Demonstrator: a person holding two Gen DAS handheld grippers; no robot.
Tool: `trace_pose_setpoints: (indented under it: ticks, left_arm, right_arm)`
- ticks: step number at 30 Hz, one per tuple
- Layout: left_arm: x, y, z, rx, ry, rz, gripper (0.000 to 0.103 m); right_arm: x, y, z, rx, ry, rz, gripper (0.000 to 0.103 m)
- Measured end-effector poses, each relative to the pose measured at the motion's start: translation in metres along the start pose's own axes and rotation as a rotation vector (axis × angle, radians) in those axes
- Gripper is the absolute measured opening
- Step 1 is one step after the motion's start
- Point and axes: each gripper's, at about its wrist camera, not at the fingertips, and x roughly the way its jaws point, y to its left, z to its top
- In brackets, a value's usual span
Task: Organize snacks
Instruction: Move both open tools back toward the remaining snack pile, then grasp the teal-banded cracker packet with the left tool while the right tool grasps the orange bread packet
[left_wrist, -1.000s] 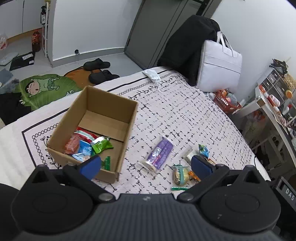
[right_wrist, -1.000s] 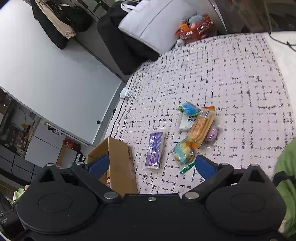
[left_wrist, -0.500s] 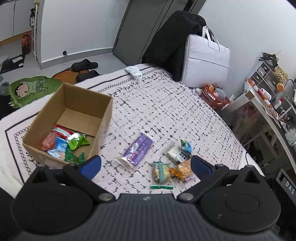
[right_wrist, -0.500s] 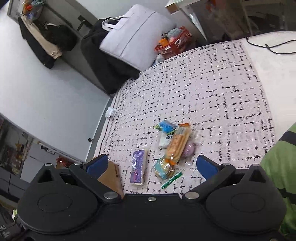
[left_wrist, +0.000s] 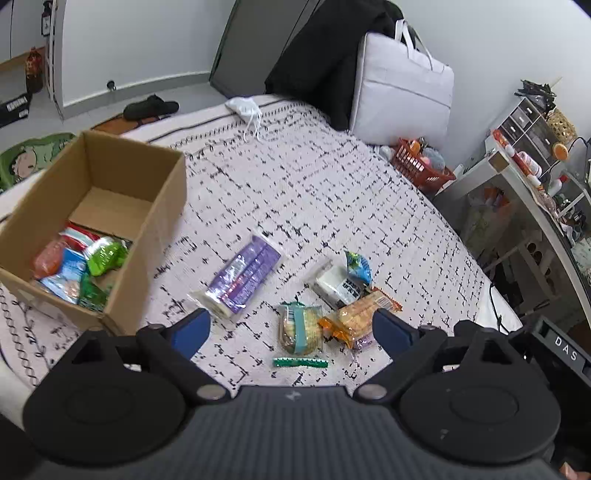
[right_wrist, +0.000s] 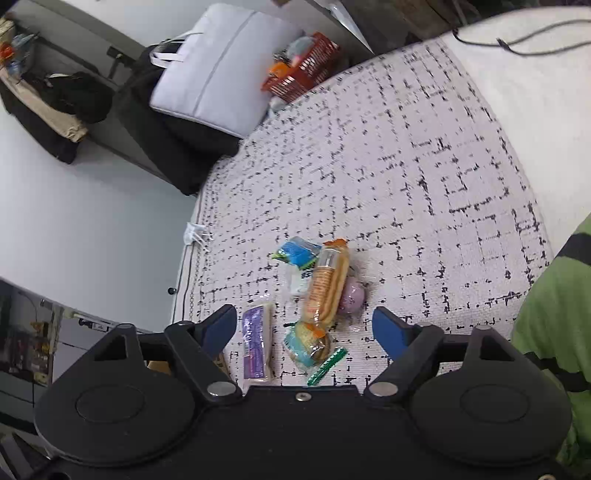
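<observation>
Both claws, left claw (left_wrist: 291, 330) and right claw (right_wrist: 304, 326), hang spread apart and empty above the bed (left_wrist: 314, 184). Loose snacks lie below: purple packet (left_wrist: 243, 278), orange crackers (right_wrist: 327, 282), green stick (left_wrist: 300, 363). Left, a cardboard box (left_wrist: 162, 206) holds bright wrappers.

"DAS" on black case (left_wrist: 561, 350)

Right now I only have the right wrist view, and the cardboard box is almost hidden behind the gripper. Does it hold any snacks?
Observer: Yes. The left wrist view shows the open-topped cardboard box with several packets piled at its near end, a green packet among them.
Operator: And the other hand, carrying anything?
Observer: No. The left gripper is open and empty; the teal-banded cracker pack lies just ahead of it.
</observation>
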Motion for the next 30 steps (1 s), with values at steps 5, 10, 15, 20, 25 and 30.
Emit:
trace_pose_setpoints:
  ticks: [5,10,15,20,25,30]
  left_arm:
    - [0.024,-0.001,-0.002,-0.005,0.036,-0.002,0.082]
    - [0.053,0.001,-0.003,-0.029,0.082,-0.004,0.073]
    - [0.077,0.006,-0.004,-0.052,0.126,-0.004,0.059]
    - [0.1,0.007,-0.003,-0.057,0.16,-0.008,0.057]
    - [0.118,0.007,-0.003,-0.063,0.19,-0.014,0.056]
    - [0.133,0.007,-0.004,-0.066,0.217,-0.027,0.056]
  right_arm:
    - [0.015,-0.003,0.004,0.039,0.012,0.005,0.067]
    - [0.03,-0.007,0.008,0.079,0.021,-0.017,0.065]
    - [0.052,-0.01,0.009,0.11,0.064,-0.034,0.056]
    - [0.071,-0.01,0.006,0.125,0.109,-0.031,0.052]
    - [0.086,-0.01,0.002,0.137,0.149,-0.038,0.052]
    - [0.102,-0.006,-0.001,0.123,0.188,-0.042,0.053]
